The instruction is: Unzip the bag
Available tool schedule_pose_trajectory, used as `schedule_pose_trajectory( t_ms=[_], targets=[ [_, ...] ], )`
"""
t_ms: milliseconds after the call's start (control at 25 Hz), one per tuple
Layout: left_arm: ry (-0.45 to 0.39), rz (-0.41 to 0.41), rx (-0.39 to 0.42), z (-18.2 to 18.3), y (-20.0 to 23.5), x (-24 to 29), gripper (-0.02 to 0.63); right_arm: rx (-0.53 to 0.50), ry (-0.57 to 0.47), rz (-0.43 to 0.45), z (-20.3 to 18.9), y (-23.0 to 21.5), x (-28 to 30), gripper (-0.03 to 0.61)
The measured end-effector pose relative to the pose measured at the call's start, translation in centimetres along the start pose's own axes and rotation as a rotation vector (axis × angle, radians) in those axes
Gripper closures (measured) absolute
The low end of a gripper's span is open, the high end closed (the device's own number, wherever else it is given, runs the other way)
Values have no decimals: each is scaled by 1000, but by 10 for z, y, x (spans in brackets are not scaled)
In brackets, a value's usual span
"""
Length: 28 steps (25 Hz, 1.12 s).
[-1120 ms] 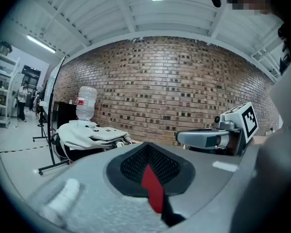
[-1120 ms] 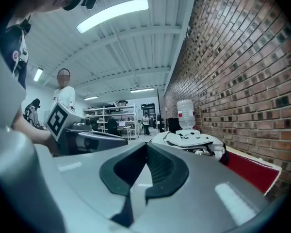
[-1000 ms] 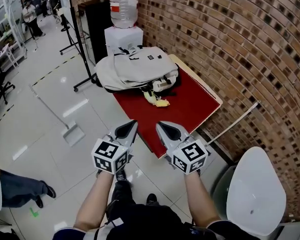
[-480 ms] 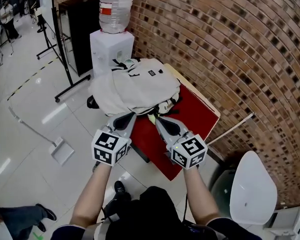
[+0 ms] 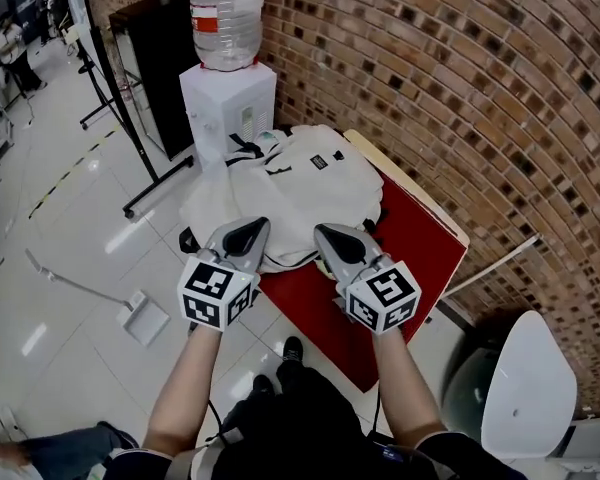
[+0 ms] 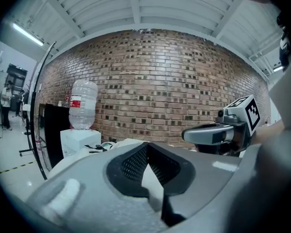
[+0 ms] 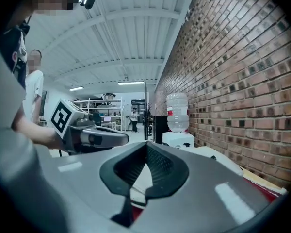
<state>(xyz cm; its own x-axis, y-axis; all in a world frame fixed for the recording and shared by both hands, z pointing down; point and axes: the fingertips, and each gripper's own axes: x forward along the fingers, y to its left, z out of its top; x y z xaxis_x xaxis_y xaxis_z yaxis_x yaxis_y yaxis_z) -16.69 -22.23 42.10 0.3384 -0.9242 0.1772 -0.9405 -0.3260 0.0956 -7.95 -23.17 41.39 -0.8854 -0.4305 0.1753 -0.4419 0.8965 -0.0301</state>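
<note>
A cream backpack (image 5: 300, 188) lies flat on a small table with a red top (image 5: 420, 253) against the brick wall. My left gripper (image 5: 252, 227) is shut and empty, its tip over the bag's near left edge. My right gripper (image 5: 327, 233) is also shut and empty, over the bag's near edge beside it. In the left gripper view the jaws (image 6: 146, 145) meet at a point, with the bag (image 6: 109, 145) beyond and the right gripper (image 6: 216, 133) alongside. The right gripper view shows its closed jaws (image 7: 146, 145), the bag (image 7: 218, 158) and the left gripper (image 7: 94, 137). No zipper pull is visible.
A white water dispenser (image 5: 230, 98) with a large bottle (image 5: 227, 13) stands behind the table, next to a black cabinet (image 5: 150, 48). A white chair (image 5: 525, 388) is at my right. A dustpan (image 5: 140, 316) lies on the tiled floor at left. A pale stick (image 5: 490, 265) leans on the wall.
I have stepped closer to the table, so the bag now sits right under both gripper tips. Both grippers stay shut and side by side.
</note>
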Motion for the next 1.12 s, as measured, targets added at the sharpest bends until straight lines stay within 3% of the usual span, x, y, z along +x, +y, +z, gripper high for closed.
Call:
schedule_pose_trajectory(
  t_ms=[360, 800, 1000, 1120],
  targets=[
    [59, 48, 73, 17, 40, 44, 612, 9, -68, 60, 19, -42, 53, 574],
    [133, -12, 92, 4, 90, 84, 612, -36, 22, 28, 16, -62, 91, 574],
    [215, -50, 206, 2, 109, 102, 611, -39, 62, 26, 8, -68, 107, 574],
    [299, -92, 282, -7, 112, 113, 513, -49, 89, 37, 4, -70, 118, 574]
  ],
)
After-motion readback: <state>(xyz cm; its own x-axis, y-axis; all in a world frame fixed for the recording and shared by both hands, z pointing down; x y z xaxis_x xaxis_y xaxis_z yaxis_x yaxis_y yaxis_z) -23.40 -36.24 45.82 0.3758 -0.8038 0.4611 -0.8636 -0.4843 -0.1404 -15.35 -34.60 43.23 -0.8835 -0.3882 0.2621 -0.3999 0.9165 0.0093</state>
